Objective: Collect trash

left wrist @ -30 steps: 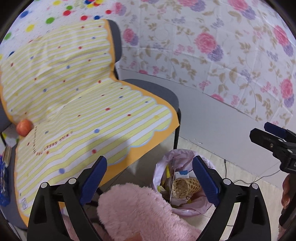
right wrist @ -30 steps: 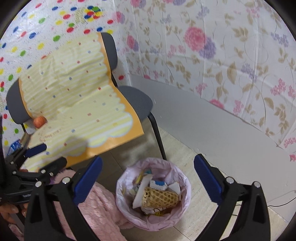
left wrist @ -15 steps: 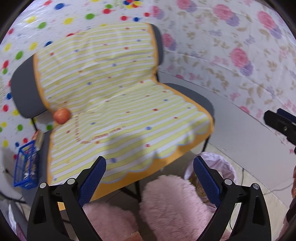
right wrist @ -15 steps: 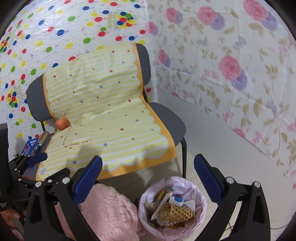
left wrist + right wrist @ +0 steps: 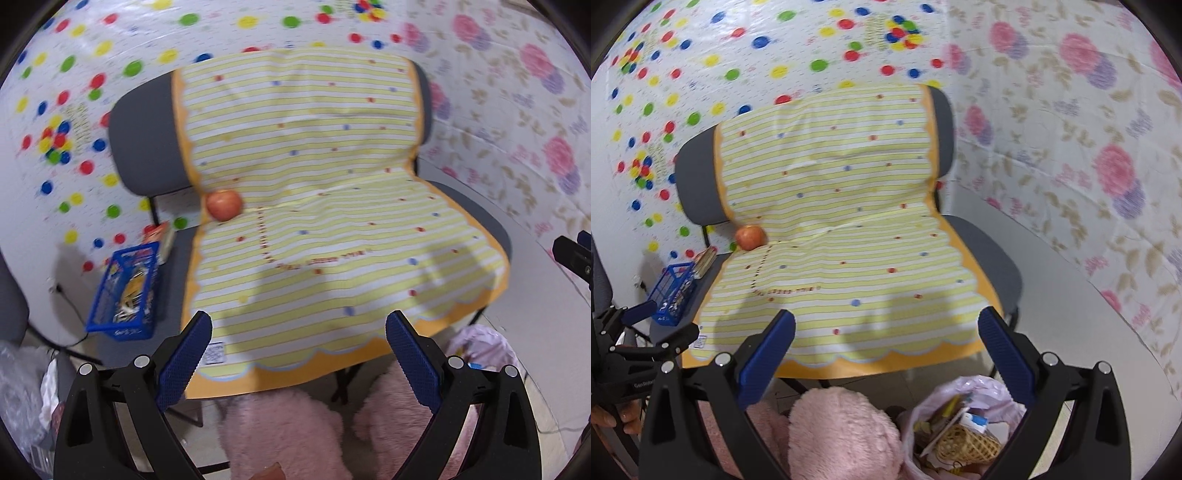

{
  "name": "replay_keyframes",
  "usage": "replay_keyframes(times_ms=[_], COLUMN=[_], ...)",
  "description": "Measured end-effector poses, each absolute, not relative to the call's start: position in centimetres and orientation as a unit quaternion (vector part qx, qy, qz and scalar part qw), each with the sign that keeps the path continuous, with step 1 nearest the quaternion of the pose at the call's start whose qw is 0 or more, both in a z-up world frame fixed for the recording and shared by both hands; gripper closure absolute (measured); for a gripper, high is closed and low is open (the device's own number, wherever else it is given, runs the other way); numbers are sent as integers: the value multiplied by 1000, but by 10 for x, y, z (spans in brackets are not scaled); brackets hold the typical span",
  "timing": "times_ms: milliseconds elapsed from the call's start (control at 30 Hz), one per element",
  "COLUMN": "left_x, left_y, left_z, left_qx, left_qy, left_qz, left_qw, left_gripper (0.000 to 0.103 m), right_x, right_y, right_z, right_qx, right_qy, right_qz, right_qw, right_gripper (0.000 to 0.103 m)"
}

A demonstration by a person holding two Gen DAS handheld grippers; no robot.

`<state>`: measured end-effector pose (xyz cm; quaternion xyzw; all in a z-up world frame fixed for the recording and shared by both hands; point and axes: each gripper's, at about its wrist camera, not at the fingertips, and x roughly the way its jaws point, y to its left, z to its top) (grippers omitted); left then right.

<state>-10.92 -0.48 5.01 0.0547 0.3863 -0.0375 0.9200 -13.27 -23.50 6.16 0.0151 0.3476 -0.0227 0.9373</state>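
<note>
A trash bin lined with a pink bag stands on the floor right of the chair, holding paper scraps and a woven basket piece; only its rim shows in the left wrist view. An apple lies at the back left of the chair seat. My left gripper is open and empty above the seat's front edge. My right gripper is open and empty, above the seat front and the bin. The left gripper also shows at the left edge of the right wrist view.
A grey chair is draped with a yellow striped cloth. A blue basket with items sits on the floor to its left. Pink fluffy slippers are below the grippers. Patterned sheets cover the walls.
Both grippers have swung up and to the left, from over the bin toward the chair seat. The apple and blue basket came into fuller view; the bin slid to the lower right.
</note>
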Motion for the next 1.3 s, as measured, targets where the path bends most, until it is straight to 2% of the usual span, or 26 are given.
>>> replay_keyframes(times_ms=[467, 1300], left_x=[-100, -96], left_y=[32, 33], left_z=[52, 51], left_qx=[36, 33], left_qy=[387, 389], left_qz=[2, -1], left_qw=[921, 921], left_gripper=[9, 9], right_x=[-101, -101], right_y=[-186, -189], right_z=[51, 47], right_qx=[-4, -4], right_qy=[361, 365], right_qz=[28, 24], right_qw=[932, 931], right_gripper=[6, 6])
